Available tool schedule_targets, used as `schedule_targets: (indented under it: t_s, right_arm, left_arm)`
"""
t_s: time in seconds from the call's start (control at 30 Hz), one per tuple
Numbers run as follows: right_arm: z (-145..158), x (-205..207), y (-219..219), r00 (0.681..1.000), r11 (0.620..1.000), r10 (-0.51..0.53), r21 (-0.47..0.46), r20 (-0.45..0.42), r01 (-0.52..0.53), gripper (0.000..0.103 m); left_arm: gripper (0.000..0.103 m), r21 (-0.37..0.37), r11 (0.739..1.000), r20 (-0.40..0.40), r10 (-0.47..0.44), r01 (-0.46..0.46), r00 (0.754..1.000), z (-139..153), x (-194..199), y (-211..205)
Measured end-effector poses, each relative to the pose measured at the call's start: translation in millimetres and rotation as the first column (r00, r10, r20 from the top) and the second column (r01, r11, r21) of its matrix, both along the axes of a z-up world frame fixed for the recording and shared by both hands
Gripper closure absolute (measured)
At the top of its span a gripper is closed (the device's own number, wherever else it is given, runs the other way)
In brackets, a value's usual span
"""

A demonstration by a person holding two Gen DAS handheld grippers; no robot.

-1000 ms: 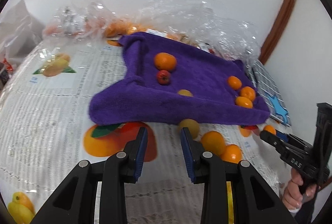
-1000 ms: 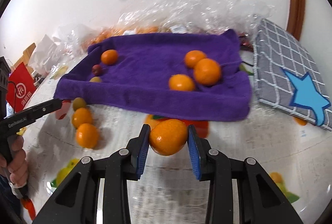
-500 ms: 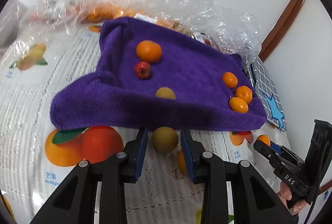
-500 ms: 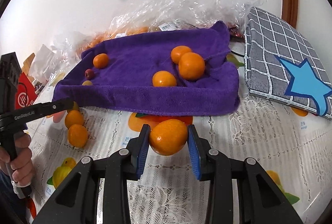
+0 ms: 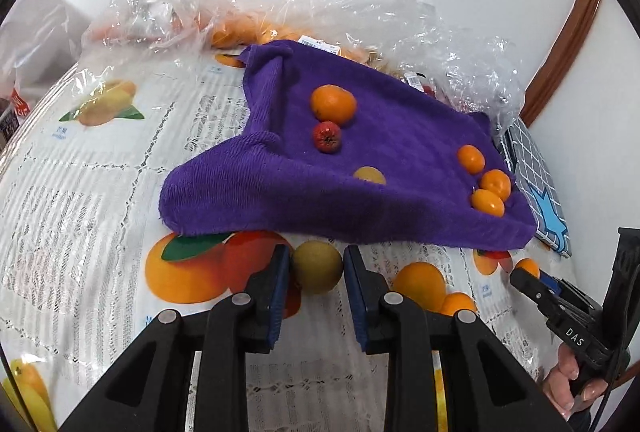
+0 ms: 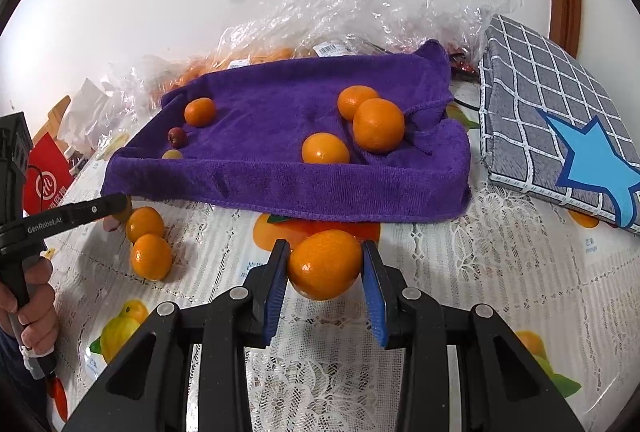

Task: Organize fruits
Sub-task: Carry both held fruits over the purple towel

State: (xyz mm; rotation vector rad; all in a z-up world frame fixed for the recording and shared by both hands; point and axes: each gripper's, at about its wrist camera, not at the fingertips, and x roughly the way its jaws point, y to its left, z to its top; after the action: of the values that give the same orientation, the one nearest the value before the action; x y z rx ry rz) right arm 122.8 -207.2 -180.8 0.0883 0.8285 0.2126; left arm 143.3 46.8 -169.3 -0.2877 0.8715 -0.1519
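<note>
**A:** Left wrist view first: the left gripper (image 5: pixel 316 268) has its jaws on either side of a yellow-green fruit (image 5: pixel 317 266) just in front of the purple towel (image 5: pixel 400 160). Both pads look like they touch it, but I can't tell if it's actually clamped. The towel is bunched up at the edges like a shallow tray, which I guess is why the small oranges (image 5: pixel 486 178) and the red fruit (image 5: pixel 327 137) on it aren't rolling off.

**B:** Right wrist view: the right gripper (image 6: pixel 325 266) is closed on an orange (image 6: pixel 325 264), held above the desk (image 6: pixel 460 272) near the towel's front edge, probably headed onto it. Two loose oranges (image 6: pixel 148 244) sit on the desk, beside the left gripper's tip.

**A:** The desk has a lacy fruit-print cover. There are crinkled plastic bags (image 6: pixel 380 0) against a white wall, and a grey checked cushion (image 6: pixel 552 120) on the right.
</note>
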Motion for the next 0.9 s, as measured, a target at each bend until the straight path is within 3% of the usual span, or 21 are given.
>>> schedule_targets:
  t_s: [0.3, 0.63, 0.9]
  right_arm:
    - [-2, 1, 2, 1.000, 1.000, 0.010, -0.020, -0.010, -0.011, 0.067]
    - [0, -1, 3, 1.000, 1.000, 0.019, -0.024, 0.002, -0.019, 0.067]
    - [4, -6, 3, 0.999, 1.000, 0.014, -0.027, 0.037, -0.013, 0.067]
  left_arm:
    - [0.077, 0.058, 0.998, 0.012, 0.003, -0.004, 1.000, -4, 1, -9]
    - [0.077, 0.049, 0.998, 0.040, 0.040, -0.042, 0.998, 0, -3, -3]
    - [0.077, 0.045, 0.999, 0.100, 0.012, -0.017, 0.995, 9, -10, -7]
